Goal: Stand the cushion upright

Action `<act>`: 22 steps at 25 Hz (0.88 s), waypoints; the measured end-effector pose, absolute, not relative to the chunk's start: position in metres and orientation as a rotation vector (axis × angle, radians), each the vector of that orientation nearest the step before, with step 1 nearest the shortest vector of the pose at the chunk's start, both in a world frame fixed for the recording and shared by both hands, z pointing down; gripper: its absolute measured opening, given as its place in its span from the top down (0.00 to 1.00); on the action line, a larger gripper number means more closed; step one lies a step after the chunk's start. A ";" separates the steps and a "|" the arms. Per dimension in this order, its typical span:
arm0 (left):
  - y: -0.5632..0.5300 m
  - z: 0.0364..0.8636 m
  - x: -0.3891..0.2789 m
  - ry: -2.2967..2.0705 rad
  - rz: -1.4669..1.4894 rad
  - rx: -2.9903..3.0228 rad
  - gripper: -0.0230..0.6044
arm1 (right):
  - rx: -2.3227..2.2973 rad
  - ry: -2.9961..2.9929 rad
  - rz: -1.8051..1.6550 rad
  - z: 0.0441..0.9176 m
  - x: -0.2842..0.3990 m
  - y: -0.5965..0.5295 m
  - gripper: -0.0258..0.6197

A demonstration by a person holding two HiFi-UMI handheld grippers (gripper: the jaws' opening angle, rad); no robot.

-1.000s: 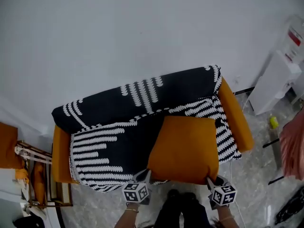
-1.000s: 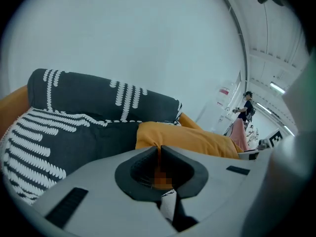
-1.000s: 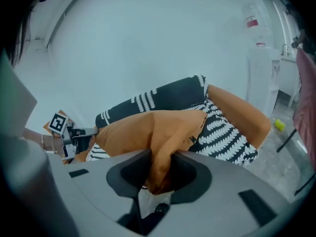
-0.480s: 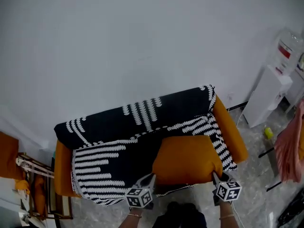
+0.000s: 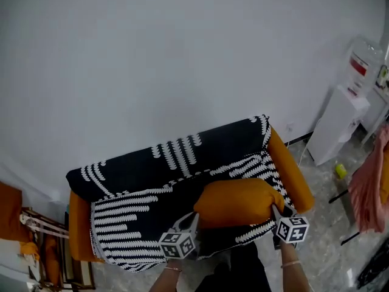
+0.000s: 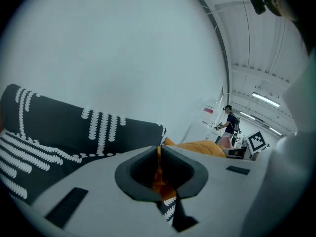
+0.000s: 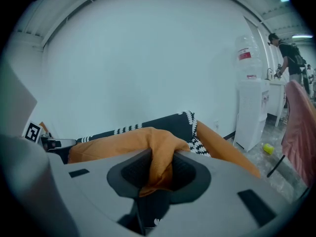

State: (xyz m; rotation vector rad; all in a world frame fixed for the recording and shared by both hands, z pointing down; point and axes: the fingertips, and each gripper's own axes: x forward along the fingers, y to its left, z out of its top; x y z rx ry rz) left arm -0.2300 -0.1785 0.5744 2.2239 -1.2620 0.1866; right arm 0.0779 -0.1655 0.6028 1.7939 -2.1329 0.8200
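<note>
An orange cushion hangs lifted above the seat of a small sofa draped in a black-and-white patterned throw. My left gripper is shut on the cushion's near left corner, and orange fabric shows pinched between its jaws. At the near right corner my right gripper is shut on a bunched fold of the cushion. The cushion's near edge is raised, and its far edge points towards the backrest.
A white wall rises behind the sofa. To the right stands a white water dispenser with a bottle on top, and pink cloth hangs at the right edge. A wooden rack with orange items stands left. A person is far off.
Both grippers have risen with the cushion's near corners. The cushion has gone from lying flat on the seat to tipping up, so it looks shorter from above.
</note>
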 end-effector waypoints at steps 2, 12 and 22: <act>-0.192 0.568 -0.227 -1.267 0.173 2.229 0.91 | 1.799 -2.143 0.814 0.597 0.080 -0.182 0.80; -0.276 0.536 -0.207 -1.346 0.148 2.260 0.91 | 1.786 -2.239 0.800 0.574 0.099 -0.268 0.80; -0.368 0.508 -0.209 -1.456 0.099 2.207 0.93 | 1.666 -2.352 0.773 0.545 0.093 -0.381 0.81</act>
